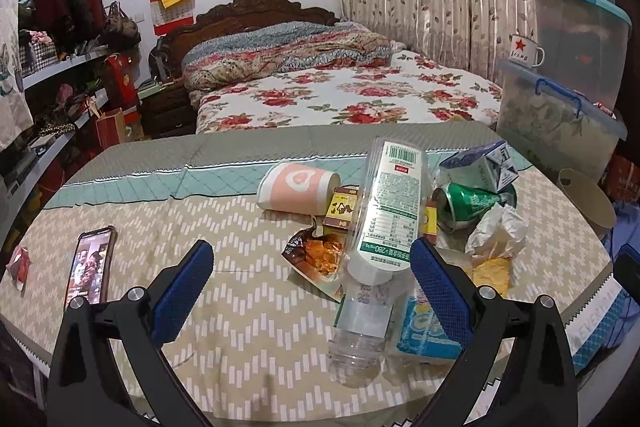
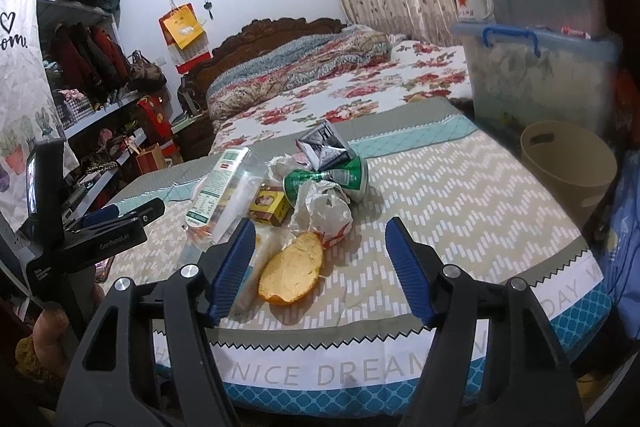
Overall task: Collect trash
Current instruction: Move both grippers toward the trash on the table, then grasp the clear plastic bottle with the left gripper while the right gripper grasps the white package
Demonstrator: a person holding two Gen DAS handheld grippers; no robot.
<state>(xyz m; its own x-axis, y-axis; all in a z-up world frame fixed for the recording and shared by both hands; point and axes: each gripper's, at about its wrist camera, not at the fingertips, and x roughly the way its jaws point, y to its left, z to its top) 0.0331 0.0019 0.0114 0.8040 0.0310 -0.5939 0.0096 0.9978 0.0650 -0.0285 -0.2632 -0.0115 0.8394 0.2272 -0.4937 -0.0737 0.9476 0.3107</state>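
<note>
The trash sits in a loose heap on your table, toward the middle and far side of the chevron-patterned cloth (image 2: pixel 460 195). A clear plastic bottle (image 1: pixel 386 211) with a green and white label lies across the heap, its neck toward you, and a second clear bottle (image 1: pixel 360 331) lies nearer, in line with it. Left of the big bottle a pink paper cup (image 1: pixel 296 191) lies on its side, with a small yellow and brown box (image 1: pixel 340 211) touching it and an opened snack wrapper (image 1: pixel 316 255) just nearer. On the right of the heap a crushed green can (image 2: pixel 328 179) lies under a dented blue and white carton (image 2: pixel 324 147), and crumpled white paper (image 2: pixel 326 207) rests against the can. A piece of orange peel (image 2: pixel 292 267) lies nearest you on that side, and a blue and white packet (image 1: pixel 424 331) lies beside the small bottle. Your left gripper (image 1: pixel 308 259) hangs over the near part of the heap with its jaws spread wide and nothing held; the bottles lie between the fingers without touching the pads. Your right gripper (image 2: pixel 320 239) is about half open and holds nothing, with the peel just ahead between its fingers. A phone (image 1: pixel 90 267) with a lit screen lies far left on the cloth. A tan bin (image 2: pixel 568 167) stands off the right edge, below stacked plastic tubs (image 2: pixel 536 67), and a bed (image 1: pixel 340 95) with a floral cover fills the far room.
</note>
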